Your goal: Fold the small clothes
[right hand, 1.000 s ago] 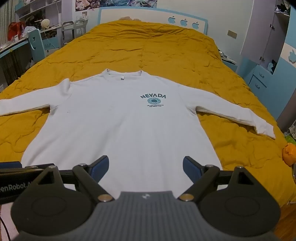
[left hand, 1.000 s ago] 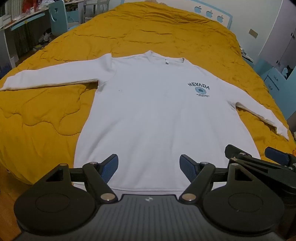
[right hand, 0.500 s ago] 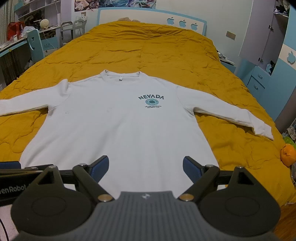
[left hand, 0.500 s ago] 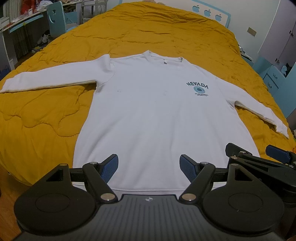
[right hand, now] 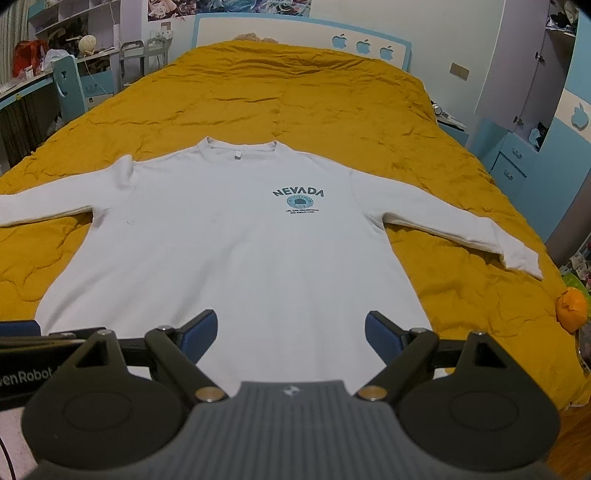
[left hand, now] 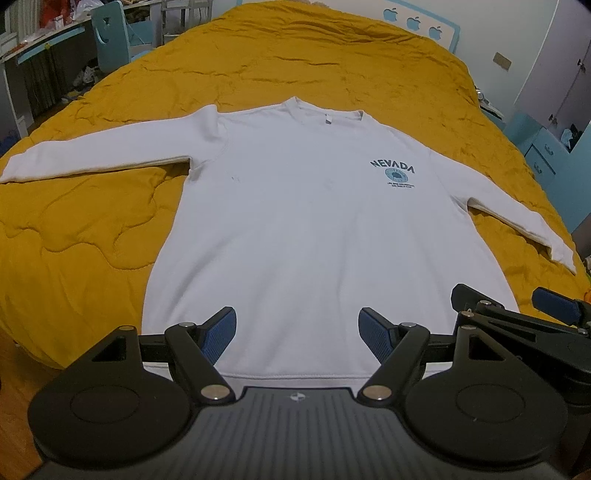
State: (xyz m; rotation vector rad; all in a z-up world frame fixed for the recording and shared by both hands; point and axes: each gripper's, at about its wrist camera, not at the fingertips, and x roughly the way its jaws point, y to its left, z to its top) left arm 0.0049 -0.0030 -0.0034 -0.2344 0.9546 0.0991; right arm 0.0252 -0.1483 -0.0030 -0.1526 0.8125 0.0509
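Bedroom scene: a mustard quilted bedspread [right hand: 303, 96] covered the bed, with a white and blue headboard [right hand: 303, 29] at 12 o'clock, a blue chair [right hand: 70, 88] at 10 o'clock and blue drawers [right hand: 517, 162] at 2 o'clock. White sweatshirt [right hand: 236, 251] lay flat at centre, sleeves spread. Left gripper [left hand: 297, 332] and right gripper [right hand: 291, 332] hovered at 6 o'clock, jaws released, holding nothing.

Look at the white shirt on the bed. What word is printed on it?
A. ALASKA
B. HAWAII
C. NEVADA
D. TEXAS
C. The white shirt lies flat on the yellow bedspread, and the dark lettering on its chest spells NEVADA above a small round blue emblem.
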